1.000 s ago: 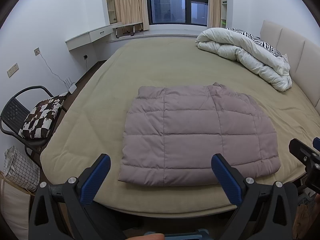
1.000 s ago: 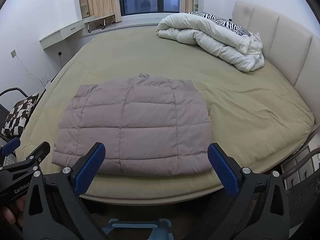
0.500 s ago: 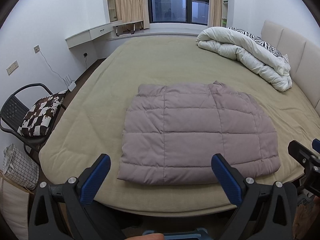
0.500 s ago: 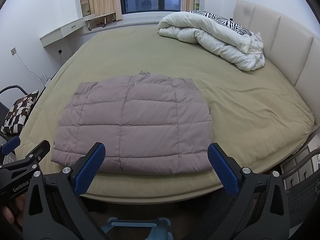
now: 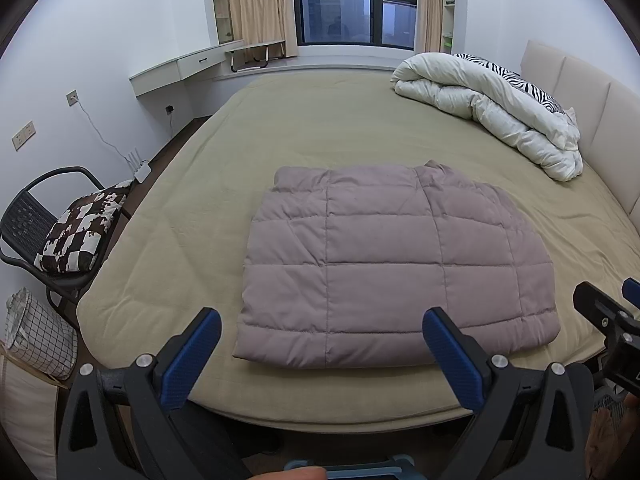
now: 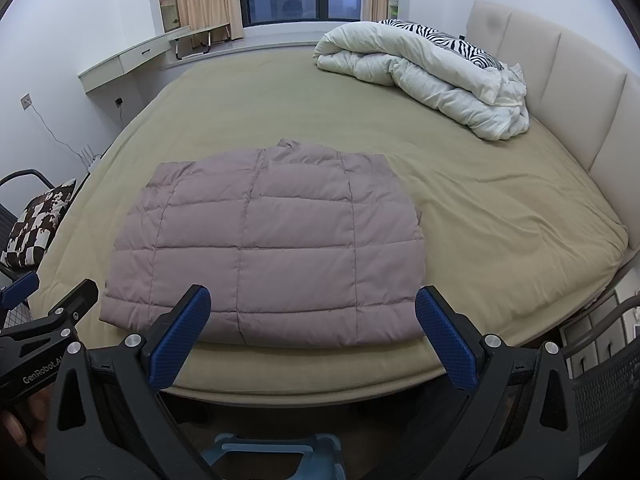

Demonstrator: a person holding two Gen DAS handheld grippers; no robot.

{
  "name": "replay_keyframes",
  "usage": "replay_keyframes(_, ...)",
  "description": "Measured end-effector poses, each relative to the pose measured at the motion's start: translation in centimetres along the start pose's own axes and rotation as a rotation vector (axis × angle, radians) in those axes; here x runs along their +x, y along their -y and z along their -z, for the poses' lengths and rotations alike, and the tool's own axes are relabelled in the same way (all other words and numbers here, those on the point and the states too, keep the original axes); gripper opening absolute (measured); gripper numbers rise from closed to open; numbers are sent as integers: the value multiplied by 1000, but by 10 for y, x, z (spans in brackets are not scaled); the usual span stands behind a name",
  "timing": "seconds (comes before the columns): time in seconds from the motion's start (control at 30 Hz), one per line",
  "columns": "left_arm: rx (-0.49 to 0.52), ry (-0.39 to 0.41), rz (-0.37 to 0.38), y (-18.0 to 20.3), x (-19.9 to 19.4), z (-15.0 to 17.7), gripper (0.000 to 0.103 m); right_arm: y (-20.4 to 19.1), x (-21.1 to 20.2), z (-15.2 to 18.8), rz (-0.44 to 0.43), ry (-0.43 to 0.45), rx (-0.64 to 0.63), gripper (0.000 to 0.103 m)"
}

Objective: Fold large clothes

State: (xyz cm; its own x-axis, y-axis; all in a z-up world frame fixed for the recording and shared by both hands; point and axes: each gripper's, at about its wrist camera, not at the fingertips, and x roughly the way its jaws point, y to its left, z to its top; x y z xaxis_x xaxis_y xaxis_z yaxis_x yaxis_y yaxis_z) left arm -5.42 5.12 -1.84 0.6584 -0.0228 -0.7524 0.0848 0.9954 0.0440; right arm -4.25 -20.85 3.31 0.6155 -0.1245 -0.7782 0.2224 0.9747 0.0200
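A: Where is the garment, and what are the grippers doing?

B: The mauve quilted down jacket (image 5: 392, 264) lies flat in a folded rectangle on the bed (image 5: 360, 120), near its front edge. The left gripper (image 5: 322, 338) hangs off that edge, jaws wide apart and empty. The right gripper (image 6: 312, 322) is the same: spread wide, nothing between the pads.

A: How should the step go?

B: It looks nearly done, I'd judge. If one more fold is wanted, take the near hem at both corners, pinch through all layers, lift evenly and lay it onto the far edge. The padding is puffy, so it will likely spring open unless pressed.

A: Count things, left to right?

B: One checked basket (image 5: 38, 334), one black chair (image 5: 36, 216) with one brown-and-white cushion (image 5: 82, 232), one jacket, one white duvet (image 5: 496, 106) bundled by the headboard (image 5: 592, 120), one zebra-print pillow (image 5: 516, 78) behind it. Two grippers.
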Motion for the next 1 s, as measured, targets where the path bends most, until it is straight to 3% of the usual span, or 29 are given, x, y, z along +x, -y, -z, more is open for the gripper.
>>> replay_keyframes(1.0,-2,-2,5,2,-1,2,103,2,2,3,4,-8,2,103)
